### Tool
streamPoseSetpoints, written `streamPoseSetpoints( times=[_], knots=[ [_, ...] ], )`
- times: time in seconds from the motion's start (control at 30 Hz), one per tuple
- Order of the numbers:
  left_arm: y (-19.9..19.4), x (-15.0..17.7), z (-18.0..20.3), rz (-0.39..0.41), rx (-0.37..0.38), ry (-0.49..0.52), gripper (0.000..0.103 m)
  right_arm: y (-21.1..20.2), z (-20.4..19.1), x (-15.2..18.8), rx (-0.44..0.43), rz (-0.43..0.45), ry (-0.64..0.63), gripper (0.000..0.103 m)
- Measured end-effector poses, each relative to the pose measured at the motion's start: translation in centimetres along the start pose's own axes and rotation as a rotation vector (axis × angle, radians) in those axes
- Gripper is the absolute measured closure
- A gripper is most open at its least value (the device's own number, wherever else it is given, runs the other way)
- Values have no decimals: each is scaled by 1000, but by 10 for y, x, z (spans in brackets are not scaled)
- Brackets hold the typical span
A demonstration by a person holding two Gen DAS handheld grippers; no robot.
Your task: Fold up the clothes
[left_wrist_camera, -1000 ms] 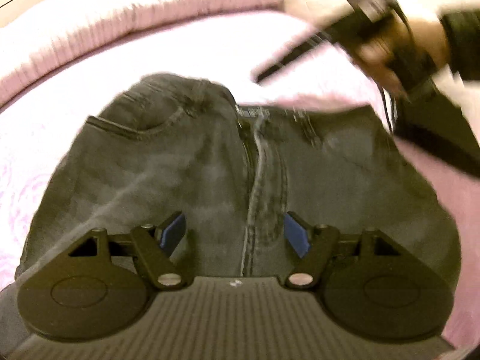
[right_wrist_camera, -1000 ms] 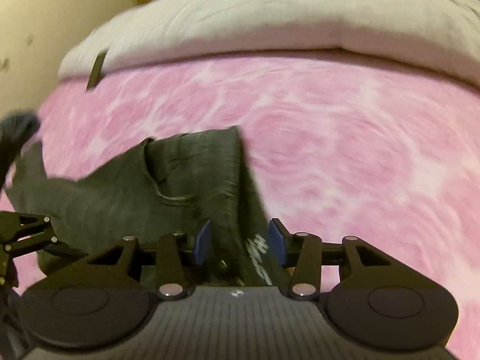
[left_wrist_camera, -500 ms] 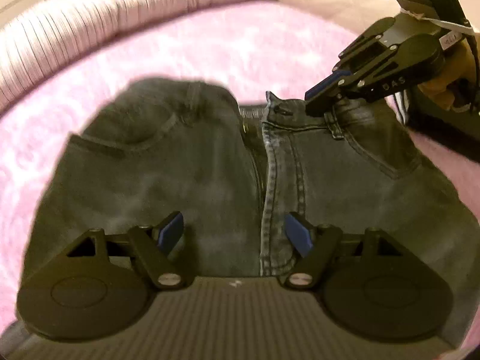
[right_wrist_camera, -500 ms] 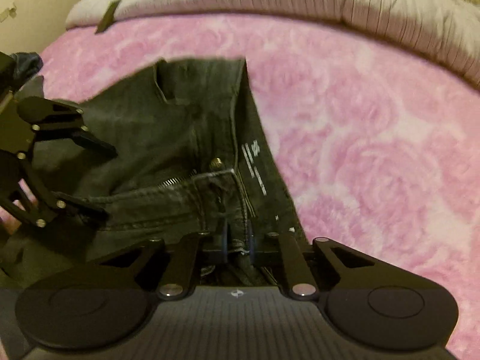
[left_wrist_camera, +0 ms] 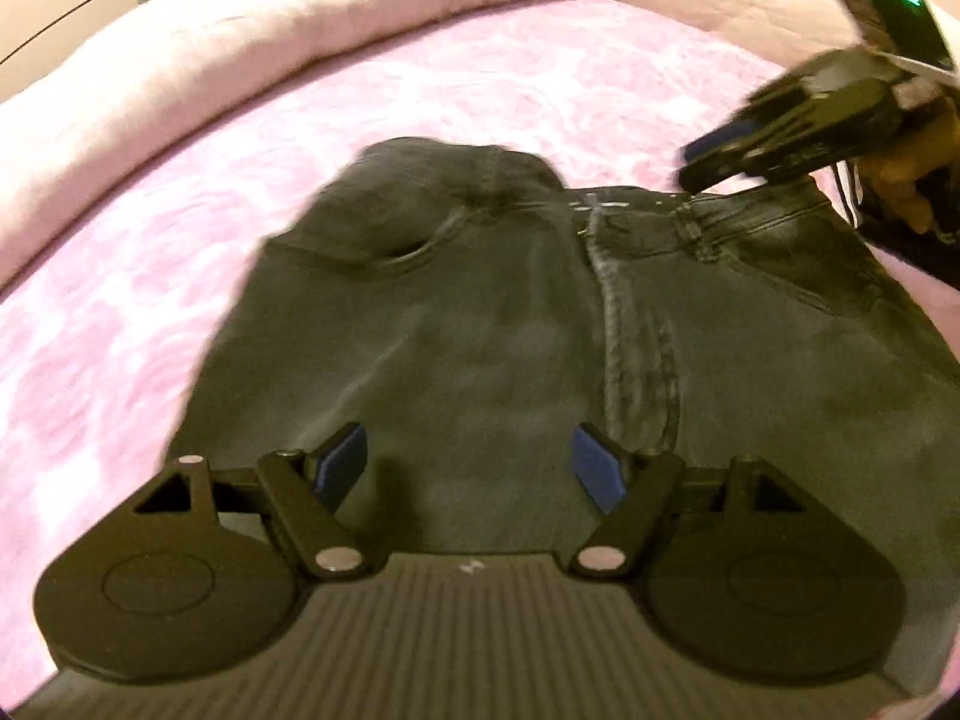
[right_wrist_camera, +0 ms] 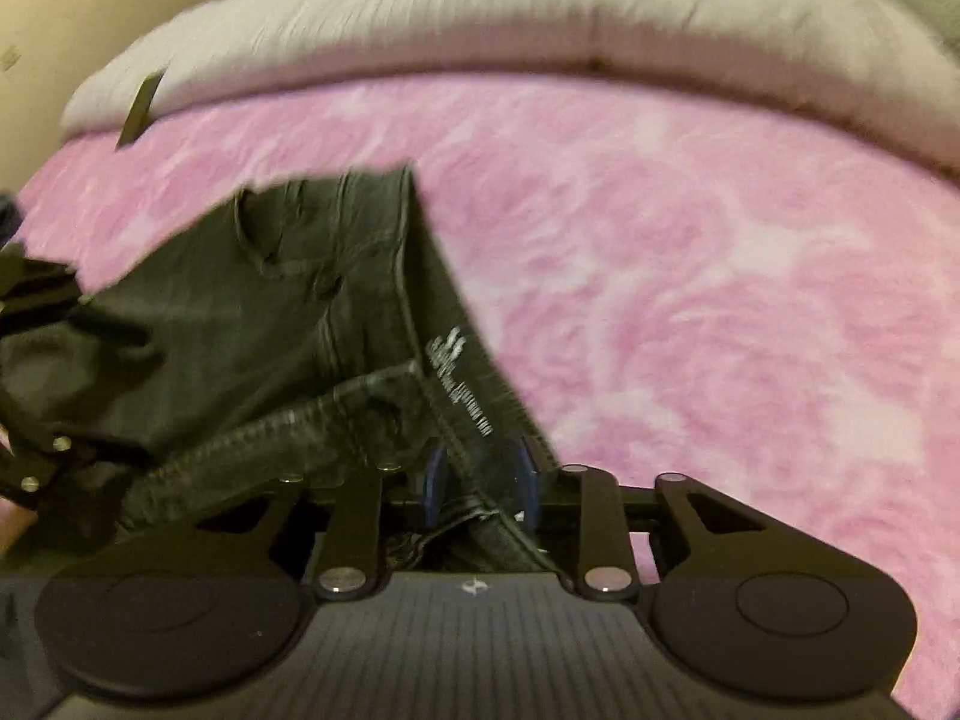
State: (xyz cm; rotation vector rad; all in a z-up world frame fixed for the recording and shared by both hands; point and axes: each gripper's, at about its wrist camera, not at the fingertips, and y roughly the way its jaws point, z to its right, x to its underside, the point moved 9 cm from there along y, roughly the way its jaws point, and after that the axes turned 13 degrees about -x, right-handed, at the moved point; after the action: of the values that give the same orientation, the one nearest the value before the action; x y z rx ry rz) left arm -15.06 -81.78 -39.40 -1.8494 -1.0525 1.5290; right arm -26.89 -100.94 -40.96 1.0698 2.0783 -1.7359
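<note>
A pair of dark grey jeans (left_wrist_camera: 540, 324) is laid front-up on the pink rose-patterned blanket (right_wrist_camera: 720, 276), the waistband toward the pale ribbed cover (right_wrist_camera: 480, 18) along the far edge. The left gripper (left_wrist_camera: 468, 465) is held over the jeans with its jaws spread wide and nothing between them. The right gripper (right_wrist_camera: 480, 480) is seen with the waistband between its blue pads (right_wrist_camera: 433, 483), which stand slightly apart.

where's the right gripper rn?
The right gripper is at the jeans' waistband, its pads either side of the band's edge; in the left wrist view it shows at upper right, over the pink blanket.
</note>
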Motion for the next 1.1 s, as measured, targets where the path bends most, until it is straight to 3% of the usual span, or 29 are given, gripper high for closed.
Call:
streamPoseSetpoints(
  times=[0.13,0.2,0.37,0.5,0.63,0.73,0.83,0.93,1.03,1.1],
  knots=[
    [-46,47,-48,-53,-77,-27,24,-42,-27,7,52,55,48,68],
    [-71,80,-77,-76,-146,25,21,-55,-50,10,41,88,105,65],
    [-127,165,-157,-174,-266,124,21,-57,-147,27,-69,120,252,59],
    [-156,228,-226,-209,-309,289,19,-33,-246,34,-174,88,304,53],
    [-160,293,-292,-197,-269,470,19,-4,-336,26,-228,56,272,42],
    [-152,330,-340,-138,-239,546,20,13,-392,19,-189,56,260,40],
    [-138,355,-364,-94,-201,601,25,34,-439,24,-131,56,335,39],
    [-124,358,-370,1,-136,622,38,63,-484,35,-88,13,431,39],
    [-123,345,-346,106,-44,655,37,80,-527,38,-89,-1,466,38],
    [-118,346,-328,134,-11,744,37,88,-552,38,-93,-4,477,37]
  ],
)
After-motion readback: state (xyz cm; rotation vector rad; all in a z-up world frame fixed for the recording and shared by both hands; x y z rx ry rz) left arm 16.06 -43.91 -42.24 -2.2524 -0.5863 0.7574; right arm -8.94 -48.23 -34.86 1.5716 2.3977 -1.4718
